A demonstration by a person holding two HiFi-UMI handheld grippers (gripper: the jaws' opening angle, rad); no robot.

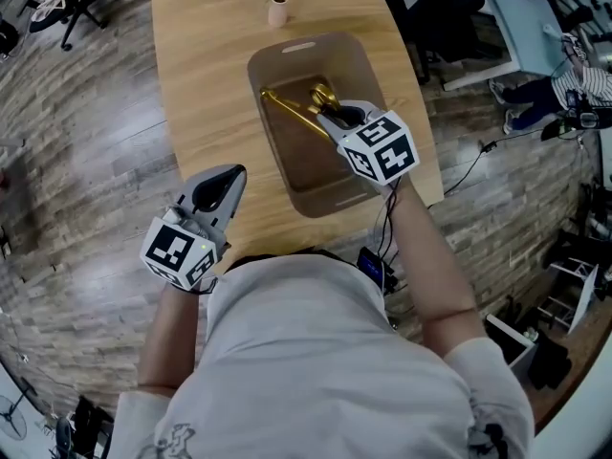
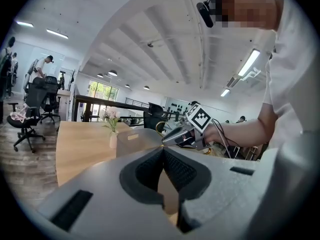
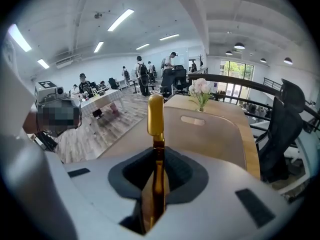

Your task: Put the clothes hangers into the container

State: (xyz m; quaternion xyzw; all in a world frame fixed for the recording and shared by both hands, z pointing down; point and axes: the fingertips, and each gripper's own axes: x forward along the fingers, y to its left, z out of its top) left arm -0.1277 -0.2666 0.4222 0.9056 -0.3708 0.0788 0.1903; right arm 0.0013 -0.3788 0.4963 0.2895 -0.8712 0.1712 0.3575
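- The person's white shirt (image 1: 316, 352) fills the bottom of the head view, with both bare forearms reaching out over the table (image 1: 201, 84).
- The left gripper (image 1: 222, 182) is nearest. It is held over the table's near edge, to the left of the container (image 1: 356, 57) and apart from it.
- In its own view the left gripper (image 2: 163, 159) is clenched: the dark pads meet at their tips and nothing is between them.
- The right gripper (image 1: 330, 115) is further out, tilted downward over the container's open top, its marker cube facing up.
- In its own view the right gripper (image 3: 156, 169) is grasping the hanger (image 3: 155, 115). Both pads press on the gold bar, which sticks out past the jaws and ends in a rounded tip.
- In the head view the hanger (image 1: 287, 111) is a gold bar running slantwise within the container's outline, with its hook near the jaws. Whether it touches the bottom cannot be told.
- The container (image 3: 215, 134) is a taupe bin with rounded corners and a slot handle in its far wall. It stands on the light wooden table, toward the table's right side.
- Beyond the container, a small vase (image 1: 277, 12) of pale flowers (image 3: 201, 86) stands on the table.
- A black chair (image 3: 287, 124) stands to the right of the table in the right gripper view.
- Past the table is wood-look floor (image 1: 86, 161). Far off are desks and several standing people, too small to describe.
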